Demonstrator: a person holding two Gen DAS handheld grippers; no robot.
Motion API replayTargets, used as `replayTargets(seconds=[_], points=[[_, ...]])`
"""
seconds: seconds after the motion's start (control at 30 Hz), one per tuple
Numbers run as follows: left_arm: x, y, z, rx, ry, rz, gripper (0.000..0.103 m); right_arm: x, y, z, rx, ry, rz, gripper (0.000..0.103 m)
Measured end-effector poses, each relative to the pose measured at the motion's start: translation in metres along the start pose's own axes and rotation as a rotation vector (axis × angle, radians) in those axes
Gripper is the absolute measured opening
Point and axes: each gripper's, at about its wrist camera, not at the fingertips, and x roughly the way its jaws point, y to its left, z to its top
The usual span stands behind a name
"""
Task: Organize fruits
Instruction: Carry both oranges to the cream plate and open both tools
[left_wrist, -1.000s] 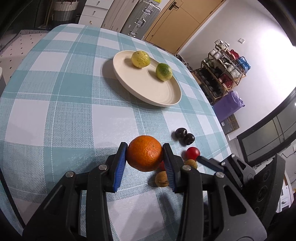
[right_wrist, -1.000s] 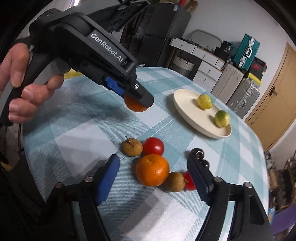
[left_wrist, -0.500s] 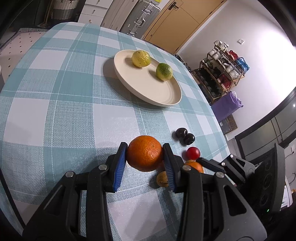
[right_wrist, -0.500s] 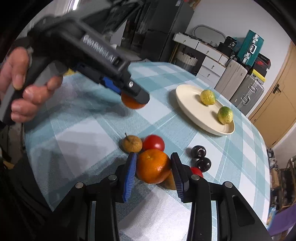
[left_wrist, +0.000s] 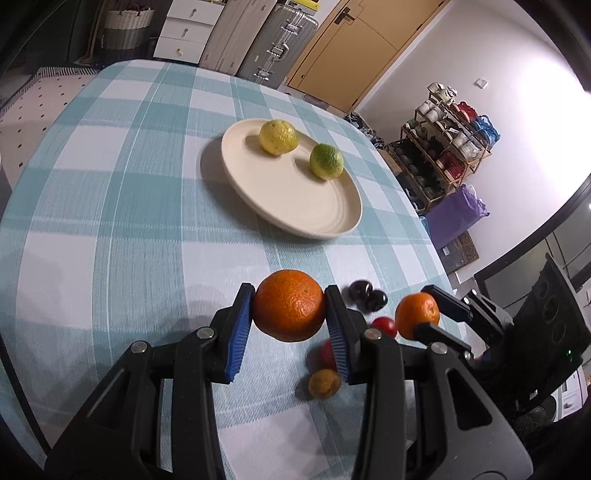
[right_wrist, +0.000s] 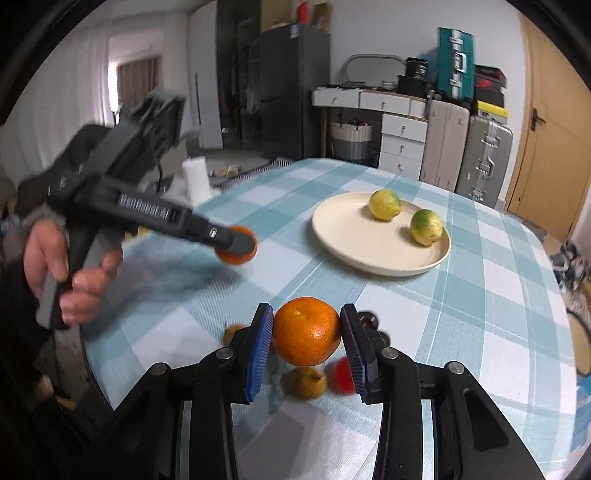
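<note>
Left gripper (left_wrist: 289, 314) is clamped on an orange (left_wrist: 289, 310), lower centre of the left wrist frame, lifted off the cloth. Right gripper (right_wrist: 306, 341) is clamped on a second orange (right_wrist: 306, 331), lower centre of the right wrist frame, also raised. Blue pads (left_wrist: 241, 328) press each fruit at its widest sides.

Handling, judged: oranges look firm, round, with pebbled skin, so moderate weight and decent friction. They could roll once set on the plate, so grip across the equator and release low. The small fruits look softer and bruise easily, so they want a light squeeze.

Plate (left_wrist: 258, 199) sits upper centre of the left frame, well apart from both grippers.

Counts:
- oranges: 2, both held
- yellow lemon (left_wrist: 277, 137): 1, on plate
- green citrus (left_wrist: 326, 161): 1, on plate, near the lemon but apart
- dark plums (left_wrist: 367, 293): 2, touching each other, on the tablecloth (left_wrist: 110, 221)
- red round fruits (left_wrist: 385, 326): 2, one mostly hidden behind the left gripper's finger
- small brown fruits (right_wrist: 306, 382): 2 in the right frame, one half hidden at the left pad; only 1 in the left frame

The loose small fruits cluster beneath and behind the held oranges.
</note>
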Motion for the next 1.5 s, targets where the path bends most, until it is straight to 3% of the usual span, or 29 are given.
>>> replayTargets(seconds=[0.47, 0.87, 1.5], points=[[0.023, -0.004, 0.073, 0.007, -0.017, 0.031, 0.035, 0.028, -0.052, 0.050, 0.100, -0.066, 0.061, 0.039], [0.073, 0.002, 0.141, 0.039, -0.001, 0.106, 0.035, 0.072, -0.105, 0.098, 0.185, -0.059, 0.075, 0.039], [0.132, 0.016, 0.173, 0.091, 0.069, 0.161, 0.035, 0.141, -0.155, 0.136, 0.290, -0.007, 0.027, 0.039]])
